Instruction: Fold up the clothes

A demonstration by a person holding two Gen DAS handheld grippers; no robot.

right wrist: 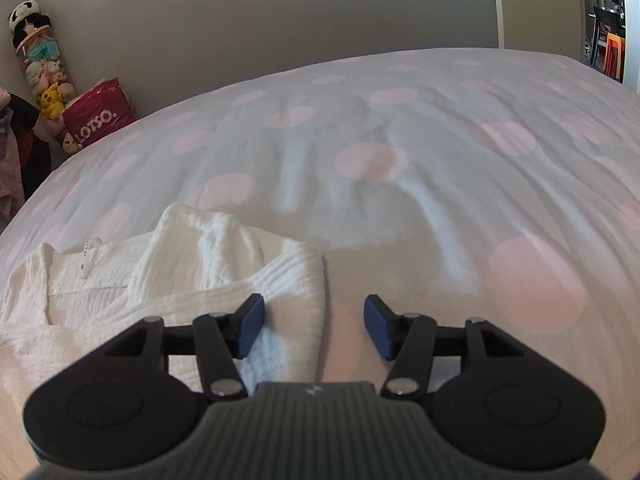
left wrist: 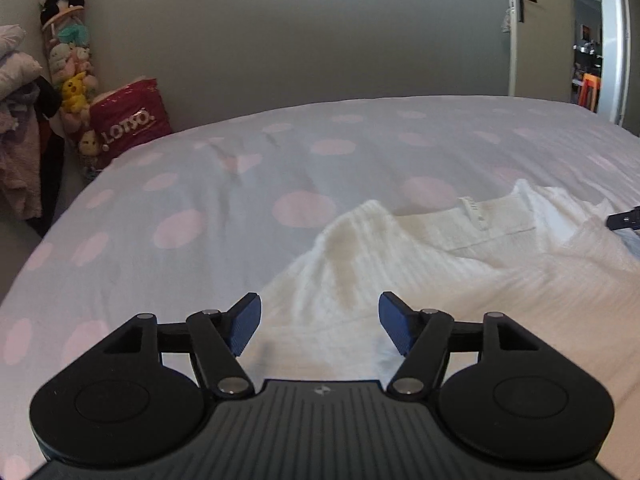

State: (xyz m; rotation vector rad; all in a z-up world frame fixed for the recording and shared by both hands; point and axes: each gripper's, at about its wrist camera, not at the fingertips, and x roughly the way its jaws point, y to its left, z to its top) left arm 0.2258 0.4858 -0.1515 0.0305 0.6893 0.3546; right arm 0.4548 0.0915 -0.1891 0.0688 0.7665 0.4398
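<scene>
A white textured garment (left wrist: 440,248) lies on the bed, its collar and neck label facing up and both sides folded inward. My left gripper (left wrist: 320,322) is open above the garment's left folded edge, and its blue pads touch no cloth. In the right wrist view the same garment (right wrist: 168,264) fills the lower left. My right gripper (right wrist: 314,326) is open over the garment's right folded edge, which runs between the pads without being pinched. A dark tip of the right gripper (left wrist: 624,218) shows at the far right of the left wrist view.
The bed cover (left wrist: 280,168) is pale with large pink dots and stretches far beyond the garment. On the floor at the left stand a tall tube of plush toys (left wrist: 70,72), a red bag (left wrist: 128,118) and a pile of clothes (left wrist: 20,120). An open door (left wrist: 536,28) is at the right.
</scene>
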